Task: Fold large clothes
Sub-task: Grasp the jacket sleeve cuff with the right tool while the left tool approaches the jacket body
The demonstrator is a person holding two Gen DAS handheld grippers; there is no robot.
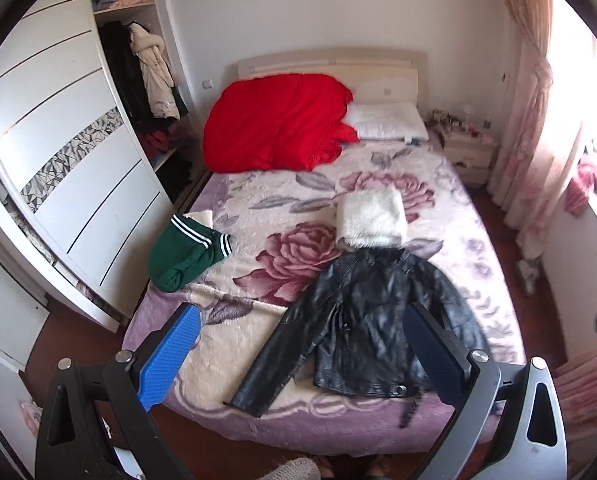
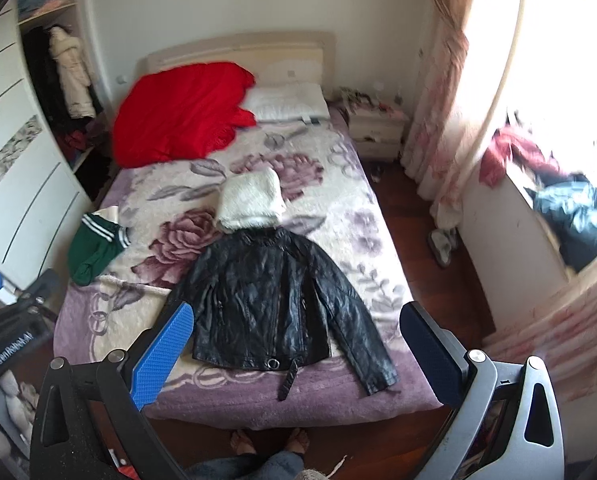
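Both grippers, left gripper [image 1: 302, 356] and right gripper [image 2: 298, 354], hang wide and empty above the black leather jacket [image 2: 270, 304] spread on the bed [image 2: 98, 320]; slick leather likely slips, and its dangling belt [image 2: 288, 380] may snag.

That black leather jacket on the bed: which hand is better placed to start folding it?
Probably the right gripper: the black jacket lies centred between its open fingers, whereas it sits right of centre under the left gripper.

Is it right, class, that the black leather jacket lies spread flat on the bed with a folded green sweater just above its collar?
Not quite. The folded sweater above the collar of the black leather jacket is white, as the right wrist view shows. The green garment lies apart, near the bed's left edge.
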